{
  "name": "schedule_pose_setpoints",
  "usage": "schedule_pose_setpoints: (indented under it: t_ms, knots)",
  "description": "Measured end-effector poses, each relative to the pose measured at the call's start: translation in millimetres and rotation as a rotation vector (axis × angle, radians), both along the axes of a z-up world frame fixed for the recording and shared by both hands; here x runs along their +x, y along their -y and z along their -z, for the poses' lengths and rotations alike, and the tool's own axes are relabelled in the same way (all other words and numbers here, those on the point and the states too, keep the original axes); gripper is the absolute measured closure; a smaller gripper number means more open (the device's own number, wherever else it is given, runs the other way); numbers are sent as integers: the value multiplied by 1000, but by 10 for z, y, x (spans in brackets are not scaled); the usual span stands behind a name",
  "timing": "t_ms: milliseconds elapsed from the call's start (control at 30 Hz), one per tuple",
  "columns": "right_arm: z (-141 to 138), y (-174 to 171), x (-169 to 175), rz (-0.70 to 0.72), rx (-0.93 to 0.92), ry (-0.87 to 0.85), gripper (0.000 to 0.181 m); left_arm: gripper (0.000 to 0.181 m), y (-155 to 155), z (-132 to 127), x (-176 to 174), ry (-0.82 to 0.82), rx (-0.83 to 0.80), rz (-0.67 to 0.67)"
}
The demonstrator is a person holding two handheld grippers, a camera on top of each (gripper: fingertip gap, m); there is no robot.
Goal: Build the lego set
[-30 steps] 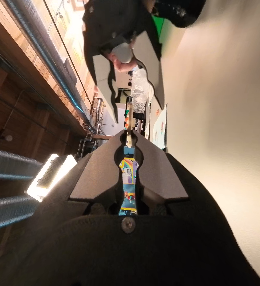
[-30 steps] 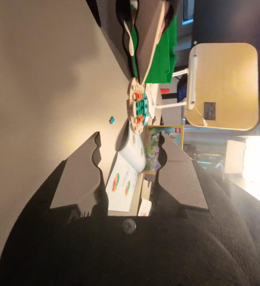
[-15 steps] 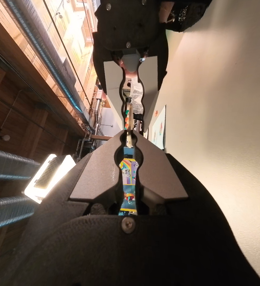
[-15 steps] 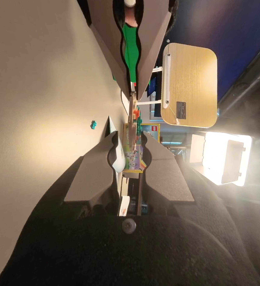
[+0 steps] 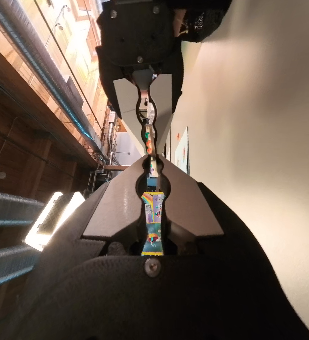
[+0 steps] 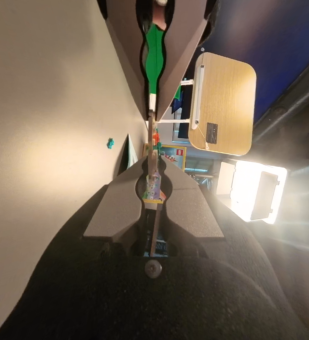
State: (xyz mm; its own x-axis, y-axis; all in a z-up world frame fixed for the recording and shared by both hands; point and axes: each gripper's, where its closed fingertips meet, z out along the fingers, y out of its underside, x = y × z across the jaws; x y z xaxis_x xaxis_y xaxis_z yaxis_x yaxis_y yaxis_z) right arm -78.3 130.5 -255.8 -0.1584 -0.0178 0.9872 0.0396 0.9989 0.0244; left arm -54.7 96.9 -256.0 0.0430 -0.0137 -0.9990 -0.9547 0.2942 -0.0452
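Note:
A tan round Lego plate with orange and teal pieces on it hangs edge-on above the table, between the two grippers. My left gripper is shut on one edge of it. My right gripper is shut on the opposite edge of the plate, facing the left one. In the left wrist view the right gripper comes in from the top. In the right wrist view the left gripper does the same. A small teal piece lies loose on the table.
An open instruction booklet lies on the table, also in the left wrist view. The Lego box stands behind it. A wooden chair, a bright lamp and a green sheet lie beyond. The left gripper's tips are roughly 4 cm from the right gripper's.
My right gripper swung round to face the left one, came up to the plate and closed on its free edge. The left gripper kept its hold on the plate.

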Motion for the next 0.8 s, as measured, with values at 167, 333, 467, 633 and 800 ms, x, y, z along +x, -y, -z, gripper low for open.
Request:
schedule_pose_setpoints:
  t_ms: [167, 333, 467, 633, 800]
  knots:
    - [24, -15, 0, 9, -15, 23, 175, 177, -11, 40, 3, 4, -16, 3]
    - [8, 1, -16, -33, -237, 48, 174, 155, -23, -36, -22, 163, -47, 16]
    - [-104, 116, 36, -189, -537, 102, 174, 136, -36, -33, -59, 359, -188, 44]
    - [-139, 256, 96, -302, -604, 144, 174, 173, 59, -215, -47, 434, -125, 132]
    - [-149, 259, 102, -325, -639, 149, 174, 159, 65, -183, -5, 400, -122, 139]
